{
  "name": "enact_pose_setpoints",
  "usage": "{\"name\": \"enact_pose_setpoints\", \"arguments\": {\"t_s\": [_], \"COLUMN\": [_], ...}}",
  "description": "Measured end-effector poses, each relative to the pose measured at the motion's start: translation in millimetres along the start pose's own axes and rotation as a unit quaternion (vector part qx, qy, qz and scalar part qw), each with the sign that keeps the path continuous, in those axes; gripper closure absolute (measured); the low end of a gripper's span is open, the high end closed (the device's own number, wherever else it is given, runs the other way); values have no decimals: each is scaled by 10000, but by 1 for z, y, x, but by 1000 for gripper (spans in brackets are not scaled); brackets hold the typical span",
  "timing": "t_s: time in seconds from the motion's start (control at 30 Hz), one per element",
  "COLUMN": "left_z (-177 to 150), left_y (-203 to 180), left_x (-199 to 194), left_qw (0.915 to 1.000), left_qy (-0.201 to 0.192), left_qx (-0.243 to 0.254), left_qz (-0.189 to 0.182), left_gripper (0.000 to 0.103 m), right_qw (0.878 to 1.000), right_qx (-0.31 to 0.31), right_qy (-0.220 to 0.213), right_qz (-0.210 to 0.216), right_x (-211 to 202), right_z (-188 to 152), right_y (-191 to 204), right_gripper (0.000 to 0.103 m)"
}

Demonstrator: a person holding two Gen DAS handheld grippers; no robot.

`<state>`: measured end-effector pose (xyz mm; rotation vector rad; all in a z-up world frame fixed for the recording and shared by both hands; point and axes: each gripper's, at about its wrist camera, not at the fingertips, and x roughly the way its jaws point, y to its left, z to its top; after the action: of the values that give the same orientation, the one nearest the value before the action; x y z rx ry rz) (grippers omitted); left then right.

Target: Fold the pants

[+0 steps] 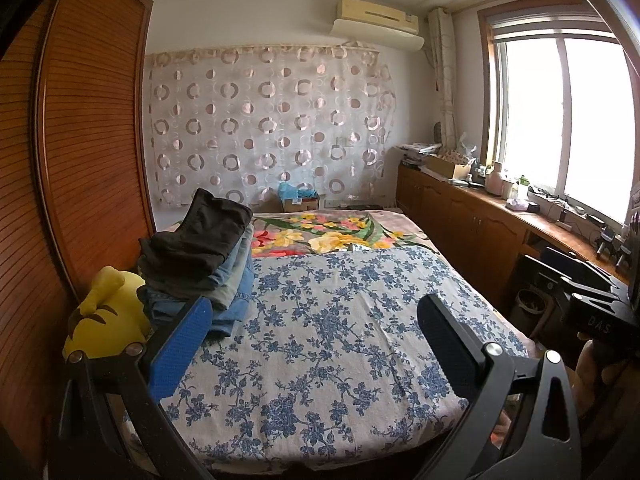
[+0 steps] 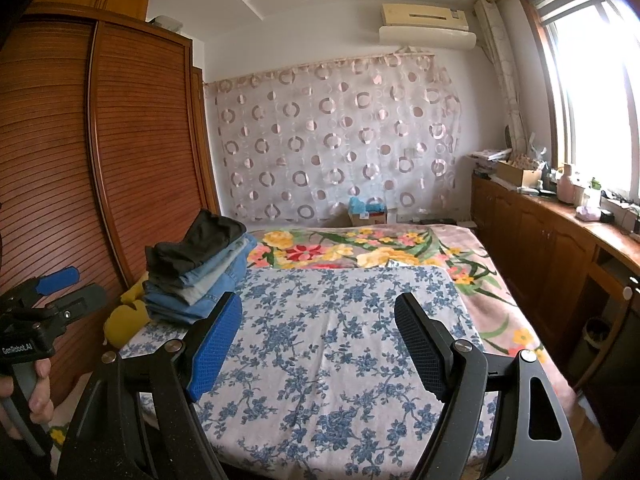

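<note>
Left gripper (image 1: 316, 336) hangs over the bed (image 1: 320, 360) with its fingers (image 1: 182, 346) spread wide, nothing between them, just blue flowered sheet. Stack of folded pants (image 1: 200, 260) sits by the wardrobe (image 1: 88, 140), dark pair on top, jeans underneath. Yellow plush toy (image 1: 106, 316) is squeezed in beside the stack. Right gripper (image 1: 592, 300) pokes in at the right edge.
</note>
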<state>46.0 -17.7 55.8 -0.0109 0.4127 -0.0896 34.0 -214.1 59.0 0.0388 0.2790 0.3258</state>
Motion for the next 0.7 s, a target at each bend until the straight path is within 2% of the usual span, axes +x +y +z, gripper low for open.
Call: {"name": "enact_pose_setpoints", "arguments": {"t_s": [0.7], "left_z": [-1], "left_y": [1], "left_x": [-1], "left_qw": [10000], "left_qy": [1], "left_qx": [1], "left_qz": [-5], "left_gripper": [0], "right_qw": [10000], "right_qx": [-30], "right_qy": [46], "right_qz": [18], "right_x": [-2], "right_z": [-1], "right_y": [-5], "right_gripper": [23]}}
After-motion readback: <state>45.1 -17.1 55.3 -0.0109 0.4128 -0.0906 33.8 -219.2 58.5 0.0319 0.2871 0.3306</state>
